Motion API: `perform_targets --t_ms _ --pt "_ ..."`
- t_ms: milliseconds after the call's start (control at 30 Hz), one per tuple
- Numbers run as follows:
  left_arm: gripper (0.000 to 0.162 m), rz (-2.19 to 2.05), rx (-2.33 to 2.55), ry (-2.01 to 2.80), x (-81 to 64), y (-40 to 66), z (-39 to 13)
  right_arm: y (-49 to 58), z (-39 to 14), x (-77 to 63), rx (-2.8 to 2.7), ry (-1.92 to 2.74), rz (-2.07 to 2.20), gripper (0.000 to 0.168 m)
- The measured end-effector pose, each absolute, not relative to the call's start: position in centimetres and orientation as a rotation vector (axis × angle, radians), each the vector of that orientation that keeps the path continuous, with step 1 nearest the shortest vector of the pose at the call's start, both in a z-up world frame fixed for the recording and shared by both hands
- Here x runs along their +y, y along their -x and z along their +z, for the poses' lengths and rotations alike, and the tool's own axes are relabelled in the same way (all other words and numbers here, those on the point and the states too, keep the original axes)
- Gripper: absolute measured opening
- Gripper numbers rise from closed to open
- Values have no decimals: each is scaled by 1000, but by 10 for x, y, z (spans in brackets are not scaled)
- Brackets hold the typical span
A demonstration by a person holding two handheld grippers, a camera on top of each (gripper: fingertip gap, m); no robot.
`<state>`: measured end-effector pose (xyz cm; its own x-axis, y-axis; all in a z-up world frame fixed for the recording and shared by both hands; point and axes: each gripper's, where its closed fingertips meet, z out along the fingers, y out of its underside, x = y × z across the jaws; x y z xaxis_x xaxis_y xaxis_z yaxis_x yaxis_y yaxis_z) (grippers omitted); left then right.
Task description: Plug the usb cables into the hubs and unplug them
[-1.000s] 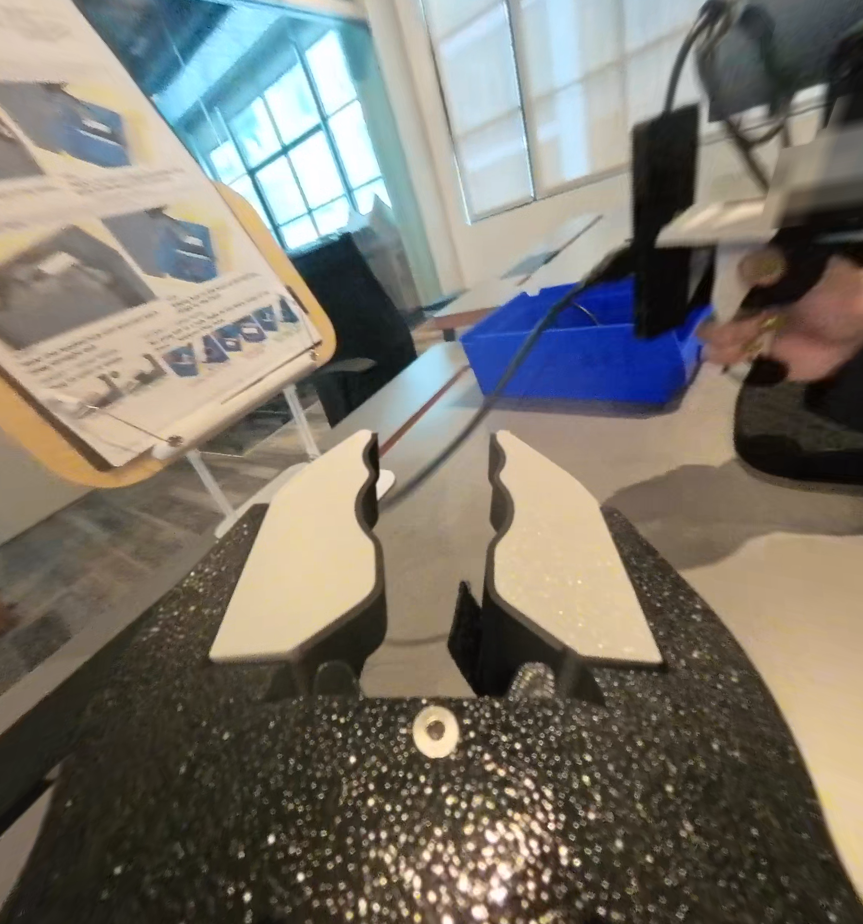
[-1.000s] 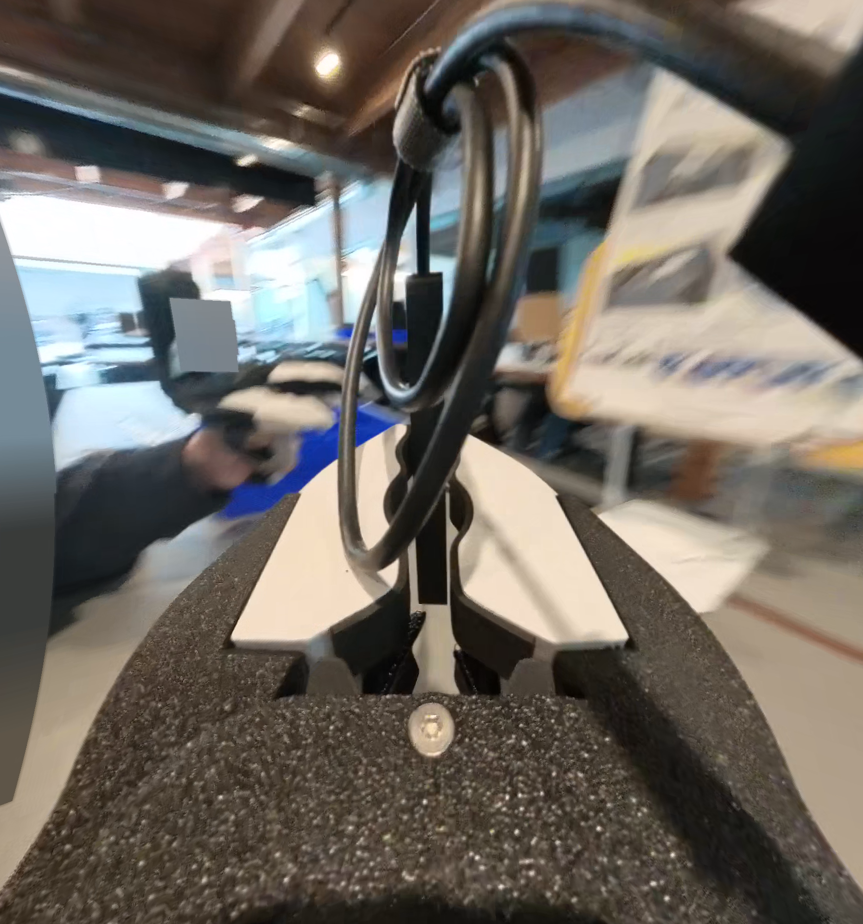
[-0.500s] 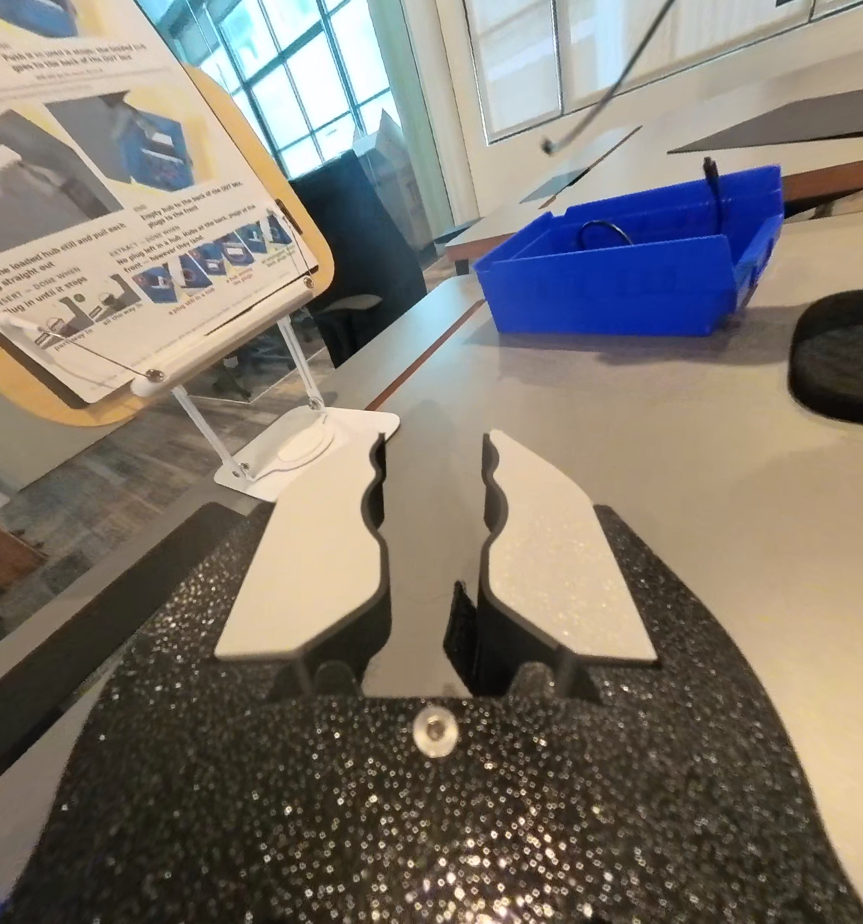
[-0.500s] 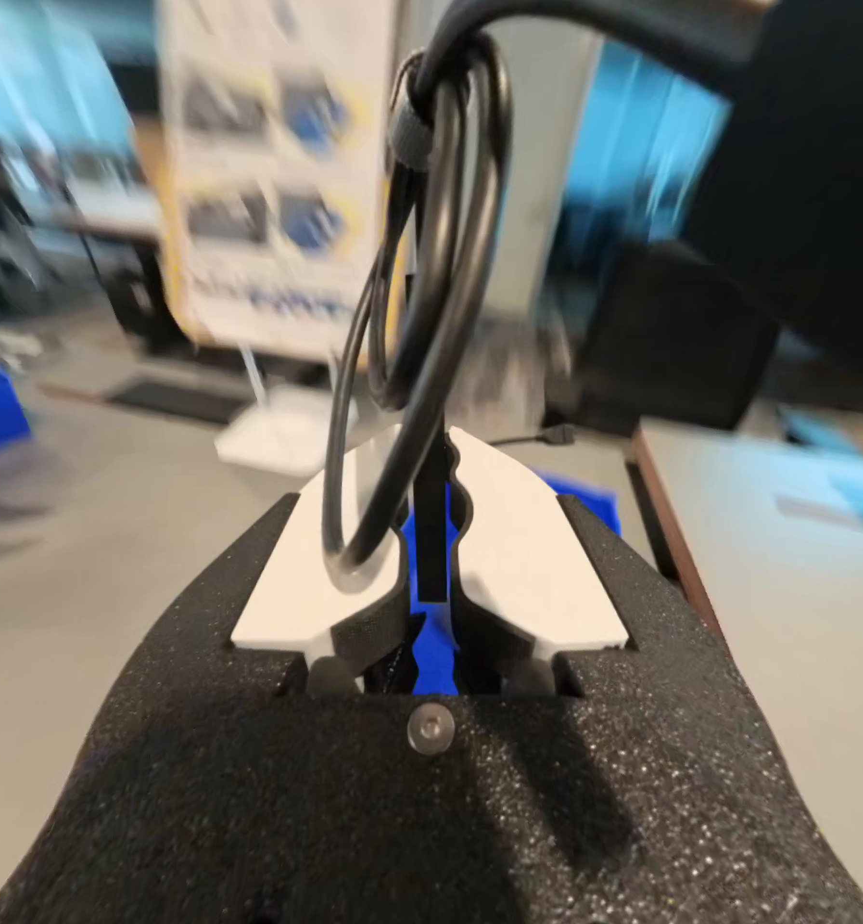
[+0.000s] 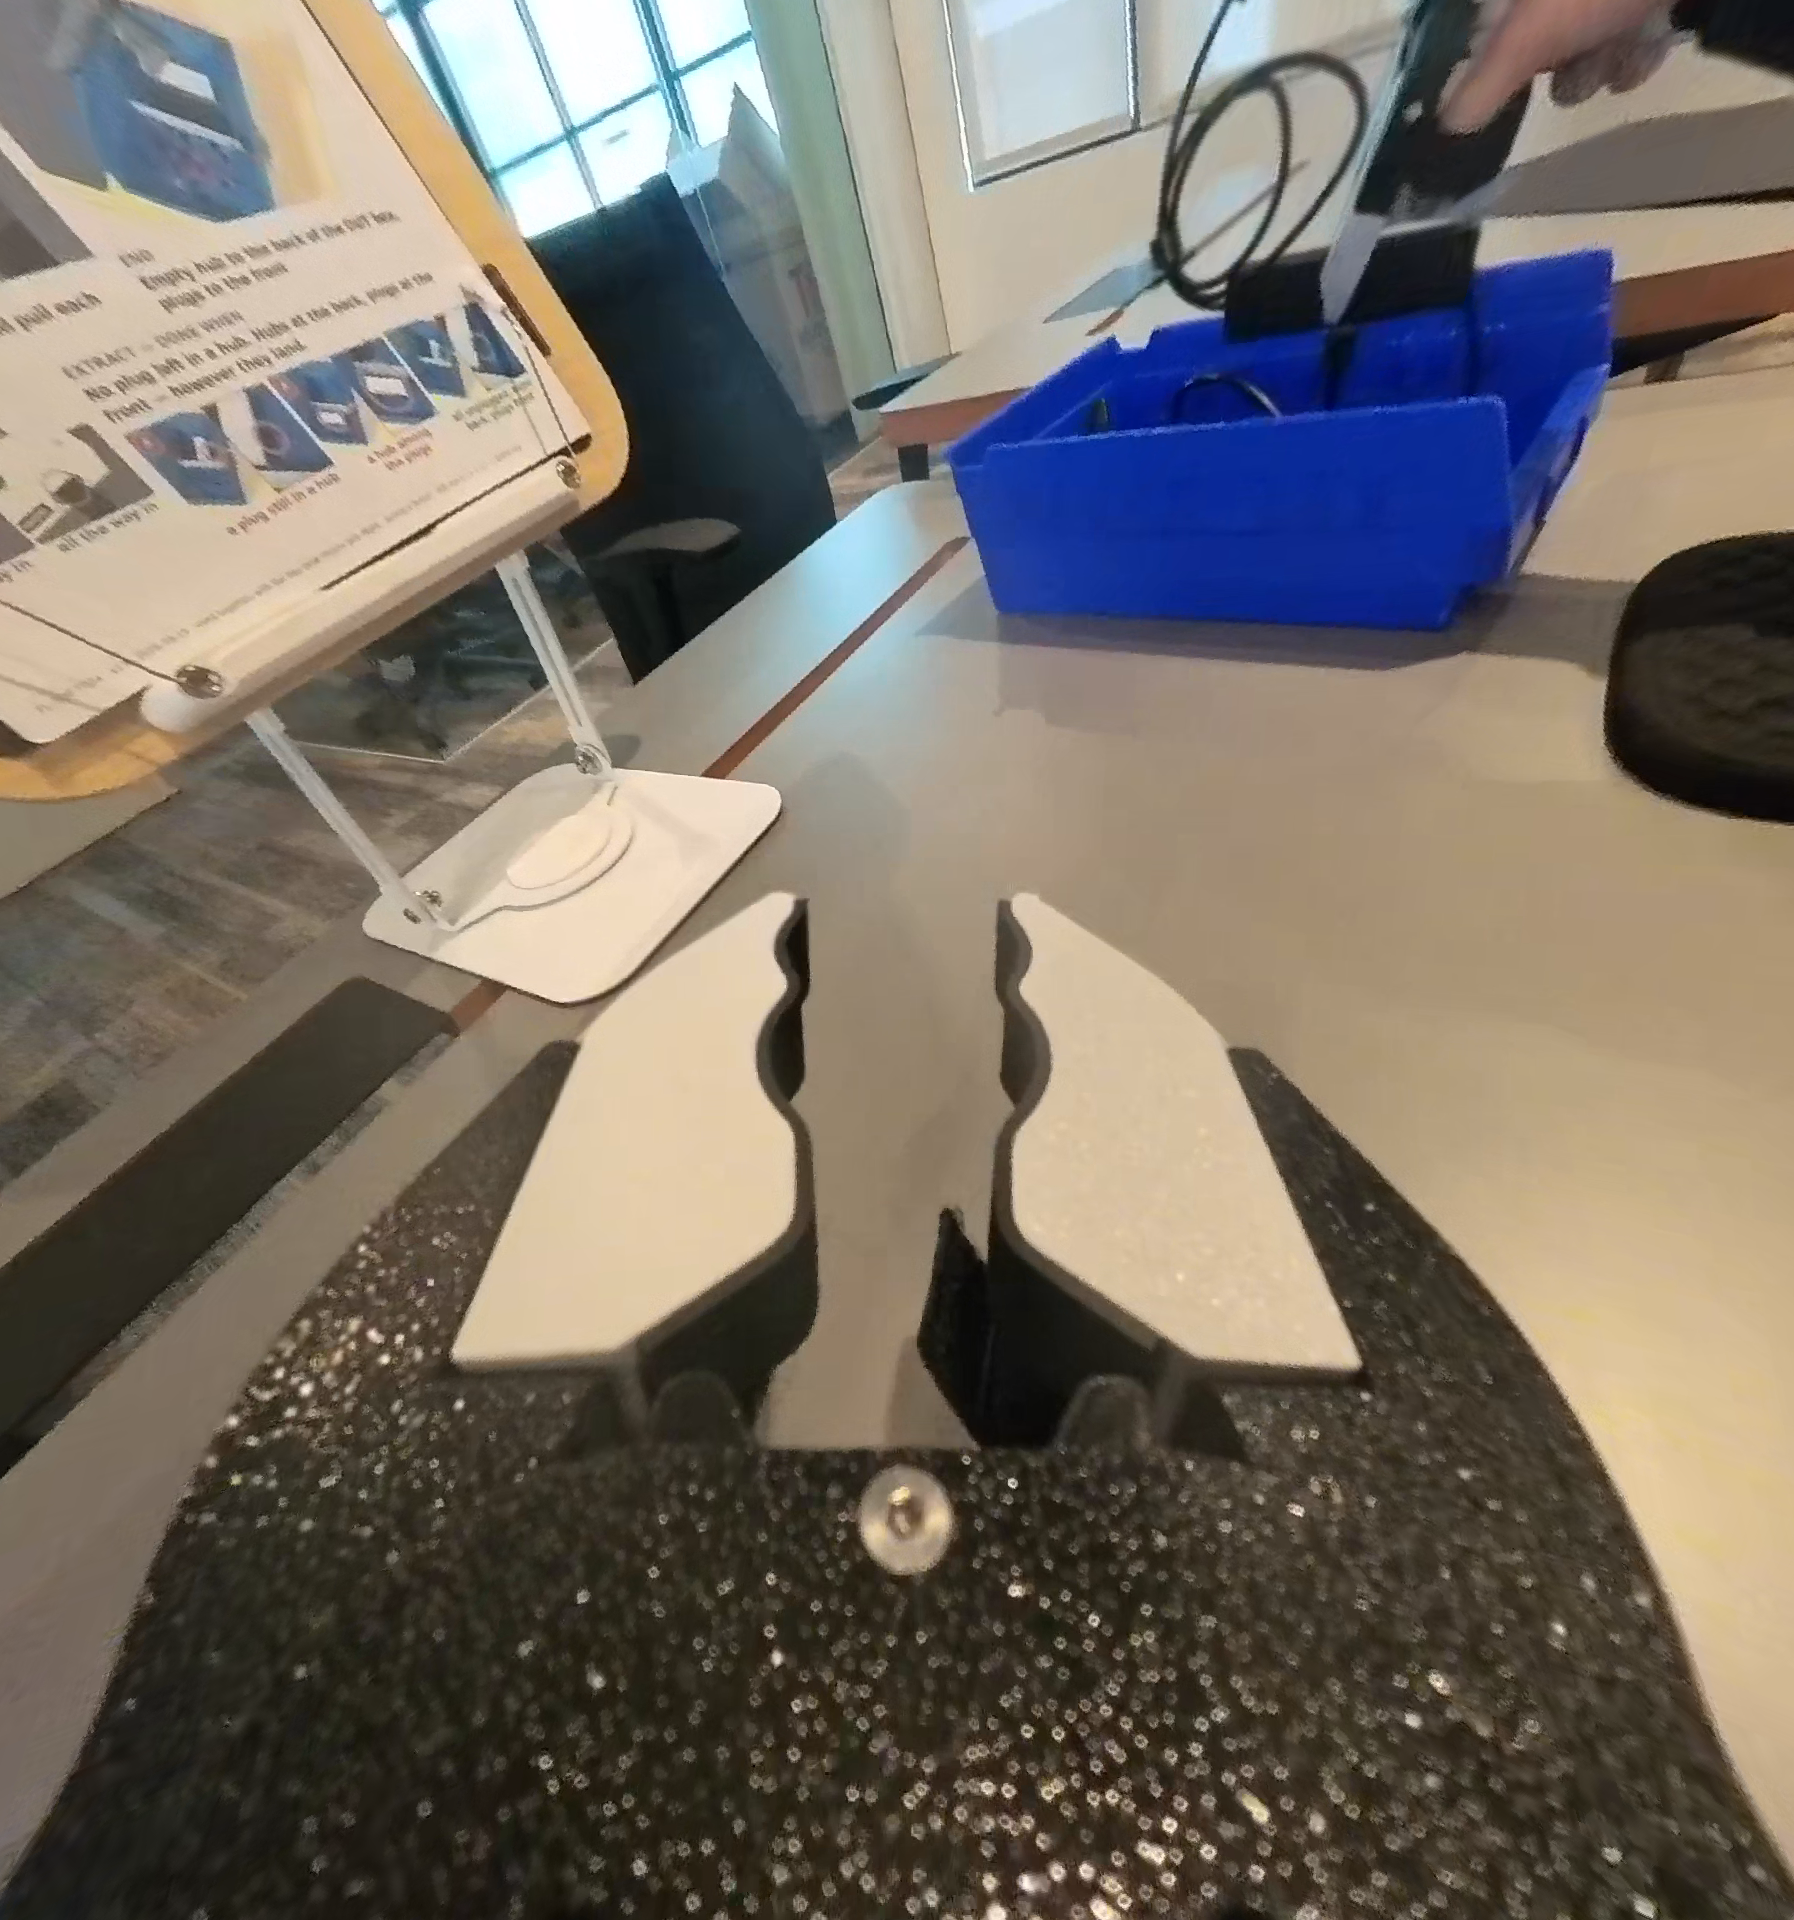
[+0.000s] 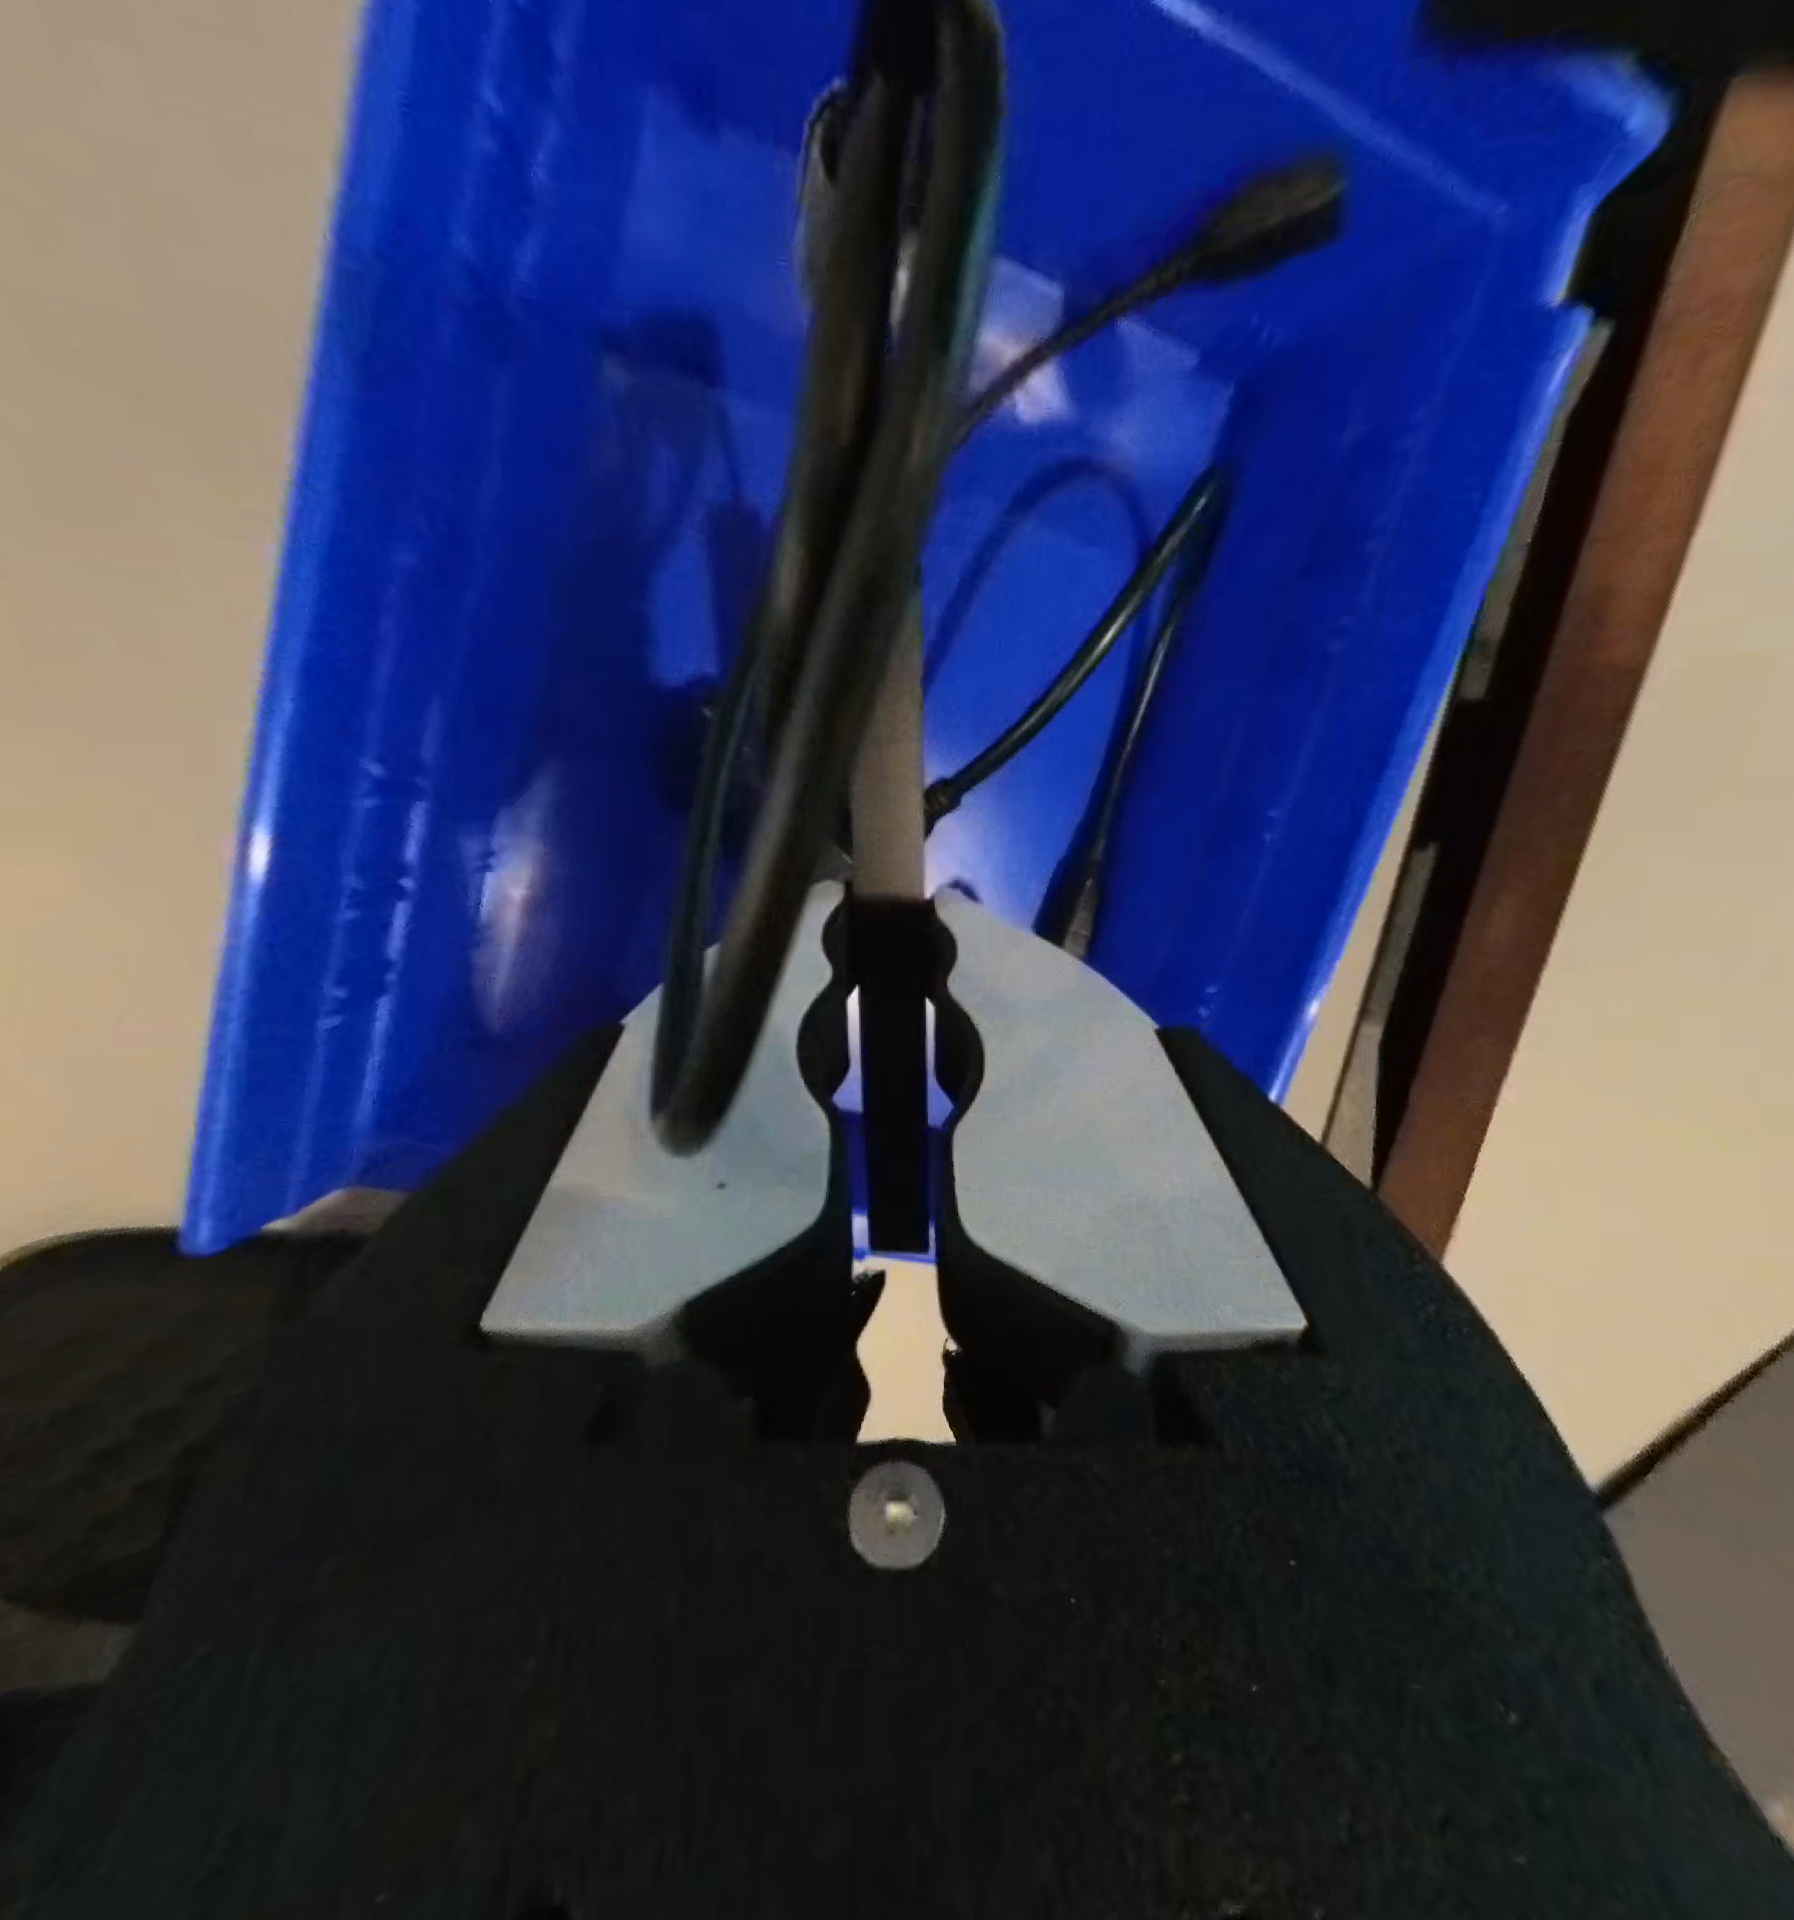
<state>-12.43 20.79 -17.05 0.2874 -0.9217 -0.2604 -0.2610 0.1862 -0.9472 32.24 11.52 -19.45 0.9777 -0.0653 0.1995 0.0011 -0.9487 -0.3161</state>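
Right gripper (image 6: 888, 935) has swung over the blue bin (image 6: 477, 582), which now fills its view
It is clamped on a black hub (image 6: 891, 1081) with a looped black cable (image 6: 820, 582), both blurred, tops cut off; left gripper (image 5: 898, 925) gapes empty at lower centre above the grey table (image 5: 1340, 883)

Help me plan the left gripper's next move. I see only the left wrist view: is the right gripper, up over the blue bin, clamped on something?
Observer: Yes. The right wrist view shows the right gripper shut on a thin black piece, with a coiled black cable hanging beside it.
Operator: What lies inside the bin? Its wall blocks me.
Observer: A loose thin cable lies on the floor of the blue bin, its plug towards the far wall.
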Motion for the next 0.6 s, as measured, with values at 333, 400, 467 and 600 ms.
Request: perform_targets --t_ms 333,400,467,600 --pt "32 -629 1311 1352 201 115 -188 -342 -207 111 90 3046 -292 32" --pt "31 -634 1310 1358 201 115 -189 -344 -211 105 85 3065 -291 43" --pt "31 -649 1307 1366 201 115 -190 -346 -216 99 88 3075 -284 43" --pt "30 -671 1305 1379 200 115 -191 -340 -227 78 43 3147 -229 51"
